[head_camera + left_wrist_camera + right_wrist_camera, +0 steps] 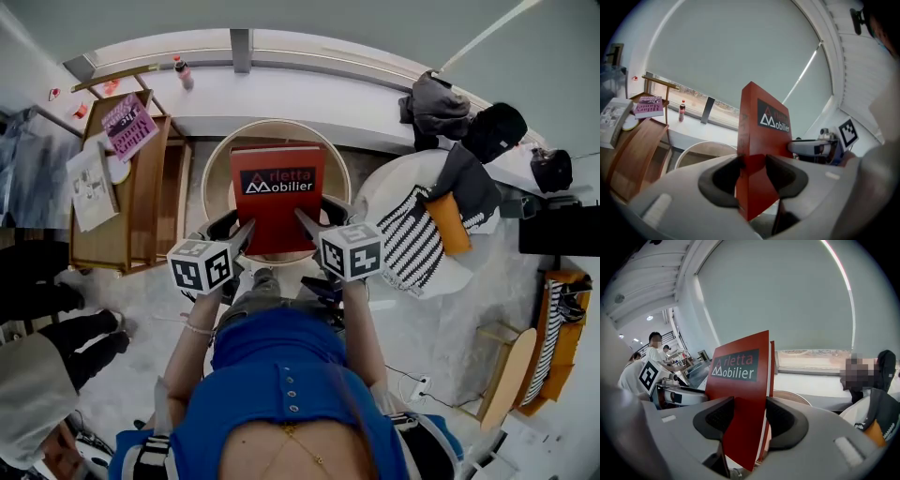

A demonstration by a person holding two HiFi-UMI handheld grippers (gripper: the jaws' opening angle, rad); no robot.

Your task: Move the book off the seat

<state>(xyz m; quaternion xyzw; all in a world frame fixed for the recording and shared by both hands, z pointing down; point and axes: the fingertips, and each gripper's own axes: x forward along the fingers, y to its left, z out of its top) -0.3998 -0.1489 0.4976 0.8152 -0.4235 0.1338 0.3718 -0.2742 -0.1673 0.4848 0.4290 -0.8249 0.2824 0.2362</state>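
— Where does the red hardback book with the dark "Mobilier" label sit?

— In the head view it is at twelve o'clock from the person, over the round pale wooden seat with a curved rim. Both grippers hold it by its near edge.

— How do the fingers stand?

— The left gripper has its dark pads pressed on either side of the book's near left corner. The right gripper is clamped in the same way on the near right corner, with cover and pages between its pads.

— Is the book flat?

— No. Both gripper views show it standing up on edge with its label facing the right gripper. The seat's rim shows low behind it in the left gripper view. Whether its far edge touches the seat cannot be told.

— What is around it?

— A slatted wooden rack stands at ten o'clock with a pink booklet on top. At eleven o'clock a small bottle stands on the white sill. At two o'clock there is a white round table with a black-and-white striped cloth on it.
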